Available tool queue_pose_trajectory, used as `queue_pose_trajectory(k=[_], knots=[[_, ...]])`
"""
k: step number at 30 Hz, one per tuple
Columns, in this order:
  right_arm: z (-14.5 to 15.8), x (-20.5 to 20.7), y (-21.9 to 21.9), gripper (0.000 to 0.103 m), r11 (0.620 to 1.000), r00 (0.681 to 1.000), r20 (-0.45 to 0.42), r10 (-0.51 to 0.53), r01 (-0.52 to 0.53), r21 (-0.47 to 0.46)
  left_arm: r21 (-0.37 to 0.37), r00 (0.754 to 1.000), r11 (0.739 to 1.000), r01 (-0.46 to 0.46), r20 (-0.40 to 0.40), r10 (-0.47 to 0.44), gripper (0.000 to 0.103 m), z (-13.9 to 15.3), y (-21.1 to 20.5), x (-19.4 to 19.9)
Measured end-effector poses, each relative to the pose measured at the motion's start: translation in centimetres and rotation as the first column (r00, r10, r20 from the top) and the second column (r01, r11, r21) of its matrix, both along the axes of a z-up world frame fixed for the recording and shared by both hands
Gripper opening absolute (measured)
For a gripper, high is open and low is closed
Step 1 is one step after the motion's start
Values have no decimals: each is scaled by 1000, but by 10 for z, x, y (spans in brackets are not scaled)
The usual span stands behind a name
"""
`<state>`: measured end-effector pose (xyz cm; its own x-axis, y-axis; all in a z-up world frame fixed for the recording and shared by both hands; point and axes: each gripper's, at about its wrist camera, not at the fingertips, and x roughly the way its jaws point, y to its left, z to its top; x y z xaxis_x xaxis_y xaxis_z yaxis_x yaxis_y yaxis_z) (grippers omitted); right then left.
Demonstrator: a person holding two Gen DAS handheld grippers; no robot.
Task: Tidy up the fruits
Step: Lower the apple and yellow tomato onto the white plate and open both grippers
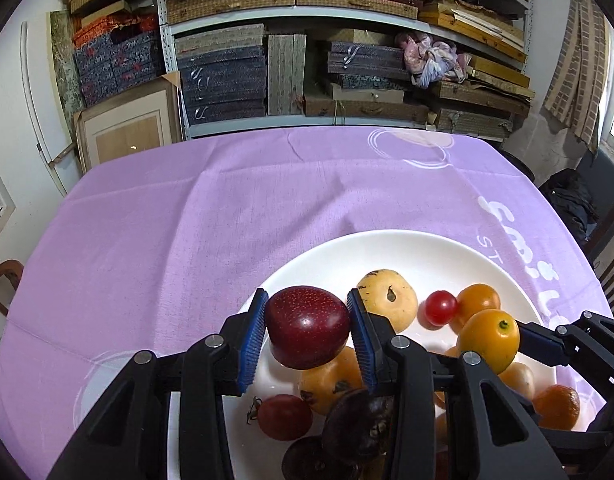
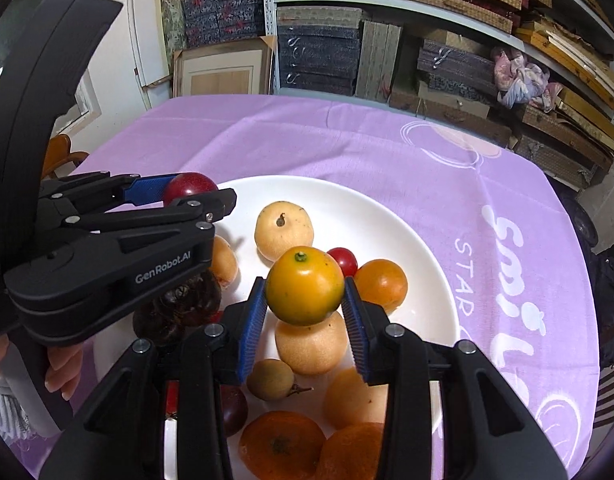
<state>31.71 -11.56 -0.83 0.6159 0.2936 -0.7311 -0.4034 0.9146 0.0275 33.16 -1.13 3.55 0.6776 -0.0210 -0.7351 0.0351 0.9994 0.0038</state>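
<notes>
The left gripper (image 1: 307, 338) pinches a dark red plum (image 1: 307, 326) between its blue pads (image 1: 251, 344), one pad pressed on each side of the fruit. The plum hangs above the near left part of the white plate (image 1: 407, 248). Just below the left tips lie a pale orange fruit (image 1: 327, 384), a small red fruit with a dry stem (image 1: 285, 416) and a wrinkled dark purple fruit (image 1: 355, 424). Ahead of the tips and a little right sits a pale yellow fruit (image 1: 387, 298), with a cherry tomato (image 1: 441, 308) just beside it.

The right gripper (image 2: 305, 306) clamps a round orange fruit (image 2: 305, 284) with a green stem end, its pads touching both sides. This fruit is held over the middle of the plate (image 2: 407, 216). Directly beneath it is a pale peach-coloured fruit (image 2: 311, 346), and near the tips on the left lies a small tan fruit (image 2: 271, 380). Two tangerines (image 2: 281, 444) rest under the gripper body at the near rim. Just ahead and right of the held fruit are another cherry tomato view (image 2: 345, 260) and an orange fruit (image 2: 381, 286).

In the right wrist view the left gripper (image 2: 175, 196) stands to the left of the right one, well apart, with the plum's top visible between its fingers. The plate rests on a purple cloth (image 1: 187, 220).
</notes>
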Motion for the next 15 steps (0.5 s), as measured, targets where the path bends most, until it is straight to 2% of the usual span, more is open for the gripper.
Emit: queue_pose_trajectory(k=[12, 15], knots=[[-12, 12, -1, 38, 1000, 1000, -13, -5, 5, -16, 16, 999, 999, -28, -28, 29, 41, -18, 3, 14], [-12, 13, 0, 41, 1000, 1000, -7, -8, 8, -22, 26, 999, 999, -28, -24, 29, 41, -17, 2, 13]])
